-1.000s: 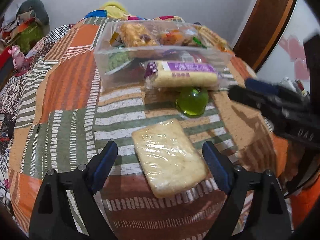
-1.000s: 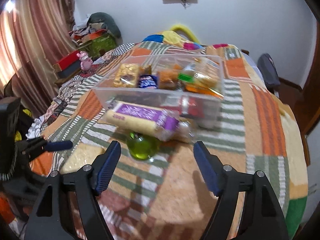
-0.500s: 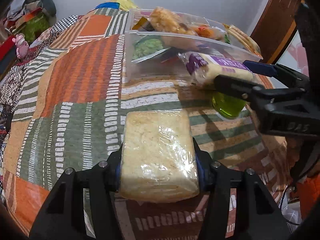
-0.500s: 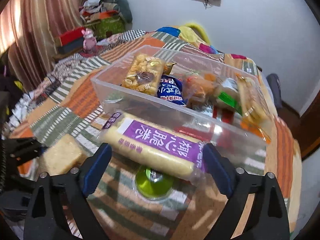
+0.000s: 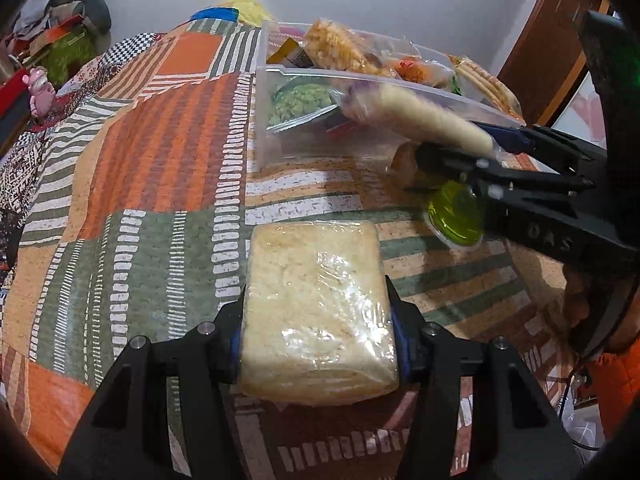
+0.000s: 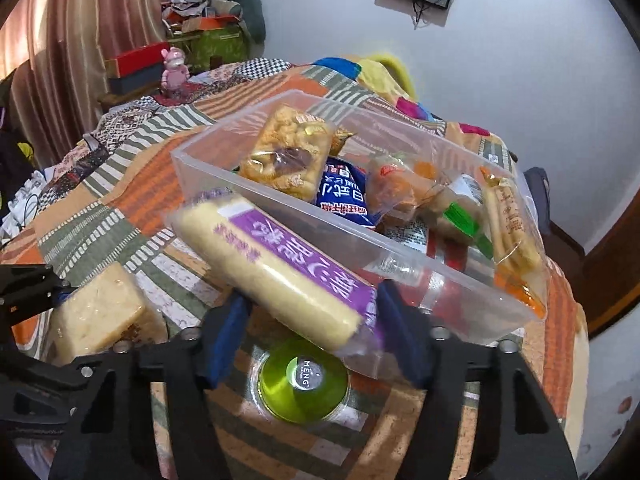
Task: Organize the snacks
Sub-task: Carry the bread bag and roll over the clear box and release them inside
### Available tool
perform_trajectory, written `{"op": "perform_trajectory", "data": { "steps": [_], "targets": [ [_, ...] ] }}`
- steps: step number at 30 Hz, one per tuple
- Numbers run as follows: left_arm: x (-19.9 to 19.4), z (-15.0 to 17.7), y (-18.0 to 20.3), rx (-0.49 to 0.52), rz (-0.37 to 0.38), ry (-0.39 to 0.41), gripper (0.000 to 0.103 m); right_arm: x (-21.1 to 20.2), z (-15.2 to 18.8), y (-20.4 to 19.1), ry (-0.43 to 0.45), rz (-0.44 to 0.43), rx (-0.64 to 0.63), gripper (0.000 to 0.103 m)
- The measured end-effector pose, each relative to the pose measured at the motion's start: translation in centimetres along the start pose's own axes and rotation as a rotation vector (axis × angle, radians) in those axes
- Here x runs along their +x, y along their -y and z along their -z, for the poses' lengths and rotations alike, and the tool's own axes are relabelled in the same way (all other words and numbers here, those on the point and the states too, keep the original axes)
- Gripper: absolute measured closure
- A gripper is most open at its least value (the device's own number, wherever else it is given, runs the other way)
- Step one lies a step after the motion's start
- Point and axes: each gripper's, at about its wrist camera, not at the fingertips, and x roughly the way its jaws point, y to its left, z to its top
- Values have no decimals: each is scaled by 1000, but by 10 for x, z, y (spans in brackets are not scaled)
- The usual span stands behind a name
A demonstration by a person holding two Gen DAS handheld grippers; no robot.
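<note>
My left gripper (image 5: 316, 334) is shut on a pale square rice cake in clear wrap (image 5: 316, 312), held above the patchwork cloth. It also shows in the right wrist view (image 6: 100, 312). My right gripper (image 6: 312, 328) is shut on a long yellow snack bar with a purple label (image 6: 280, 268), lifted and tilted by the near wall of the clear plastic box (image 6: 400, 256). The bar also shows in the left wrist view (image 5: 416, 116). The box (image 5: 276, 120) holds several wrapped snacks.
A green round jelly cup (image 6: 302, 384) lies on the cloth under the right gripper, and shows in the left wrist view (image 5: 454, 214). A patchwork cloth (image 5: 160, 152) covers the table. A pink toy (image 6: 174, 70) and boxes stand at the far left.
The left gripper closed on the rice cake and raised it. The right gripper moved in, closed on the purple-label bar and lifted it off the jelly cup.
</note>
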Motion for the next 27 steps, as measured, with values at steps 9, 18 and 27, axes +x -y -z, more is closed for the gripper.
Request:
{"op": "perform_trajectory", "data": {
  "steps": [9, 18, 27],
  "targets": [
    [-11, -1, -1, -14, -13, 14, 48, -12, 5, 2, 12, -44, 6, 73],
    [-41, -22, 0, -24, -23, 99, 48, -38, 6, 19, 65, -111, 92, 82],
    [-64, -73, 5, -24, -34, 205, 48, -56, -7, 39, 139, -88, 161, 82]
  ]
}}
